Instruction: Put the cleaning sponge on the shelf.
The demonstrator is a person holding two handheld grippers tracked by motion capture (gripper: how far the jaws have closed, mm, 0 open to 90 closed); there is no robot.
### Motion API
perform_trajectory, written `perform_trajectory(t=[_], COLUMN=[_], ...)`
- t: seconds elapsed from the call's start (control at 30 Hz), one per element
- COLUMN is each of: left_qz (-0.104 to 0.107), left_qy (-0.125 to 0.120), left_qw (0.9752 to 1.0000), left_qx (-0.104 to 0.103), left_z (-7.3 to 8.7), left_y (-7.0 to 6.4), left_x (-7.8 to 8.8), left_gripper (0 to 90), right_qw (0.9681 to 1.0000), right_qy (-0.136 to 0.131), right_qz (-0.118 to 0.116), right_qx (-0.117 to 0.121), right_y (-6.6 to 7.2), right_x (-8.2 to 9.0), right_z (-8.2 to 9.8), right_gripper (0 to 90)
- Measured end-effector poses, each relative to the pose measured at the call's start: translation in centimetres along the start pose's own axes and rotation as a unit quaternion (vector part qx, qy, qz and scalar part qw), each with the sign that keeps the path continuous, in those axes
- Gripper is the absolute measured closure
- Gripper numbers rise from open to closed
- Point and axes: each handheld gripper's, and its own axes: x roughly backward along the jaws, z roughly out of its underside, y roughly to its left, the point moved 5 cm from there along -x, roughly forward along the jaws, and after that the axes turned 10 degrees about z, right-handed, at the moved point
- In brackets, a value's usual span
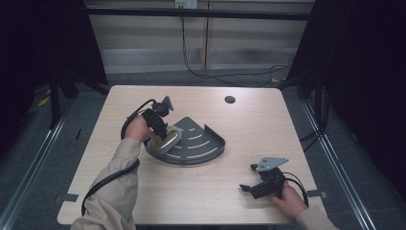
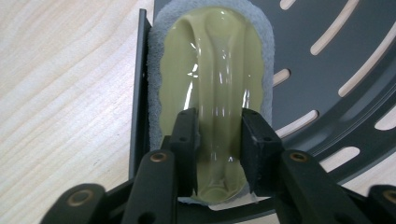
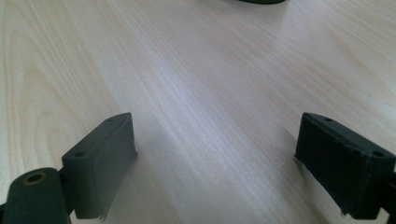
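- Two grippers are in my high view. My left gripper (image 1: pixel 160 128) is down at the left edge of the dark slotted corner tray (image 1: pixel 210 143), jaws closed on a wrapped sponge (image 1: pixel 165 140) that lies just inside the tray's left wall. My right gripper (image 1: pixel 261 184) rests well apart from the tray, near the table's (image 1: pixel 249 120) front right corner, holding nothing.
- Left gripper view: the sponge (image 2: pixel 210 79) is an olive oval on a grey scouring layer, sealed in glossy clear film, lying flat against the tray's (image 2: pixel 327 60) upright straight wall. The fingertips (image 2: pixel 187 135) pinch it across its near end, and the middle has puckered into a raised ridge between them. From that I judge it light and very soft, with a slippery wrapper. Pinching across the narrow width, as now, seems the right hold, though I'd want the pads deep enough to catch foam and not film alone.
- Right gripper view: the jaws stand wide apart over bare wood, nothing between them, with the tray's rim (image 3: pixel 261 1) just visible at the top edge, far off.
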Motion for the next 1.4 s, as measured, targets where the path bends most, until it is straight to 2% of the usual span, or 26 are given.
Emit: perform_trajectory(t=[0.1,0.53,0.73,1.1,1.4], left_qz=[0.0,-0.002,0.0,-0.002,-0.013], left_qy=[0.001,0.003,-0.002,-0.005,-0.011], left_qw=[1.0,1.0,1.0,1.0,0.9999], left_qx=[-0.006,-0.008,-0.003,-0.001,0.003], left_z=[0.0,0.1,0.1,0.2,0.4], left_y=[0.0,0.2,0.0,0.0,0.0], left_x=[0.0,0.1,0.2,0.7,1.4], left_gripper=[69.8,69.5,67.9,61.6,50.4], right_qw=[1.0,1.0,1.0,1.0,1.0], right_qy=[0.0,0.0,0.0,0.0,0.0], right_qz=[0.0,0.0,0.0,0.0,0.0], right_qx=[0.0,0.0,0.0,0.0,0.001], right_y=[0.0,0.0,0.0,0.0,0.0], right_x=[0.0,0.0,0.0,0.0,0.0], right_z=[0.0,0.0,0.0,0.0,0.0], right_gripper=[11.4,11.4,11.4,11.4,11.4])
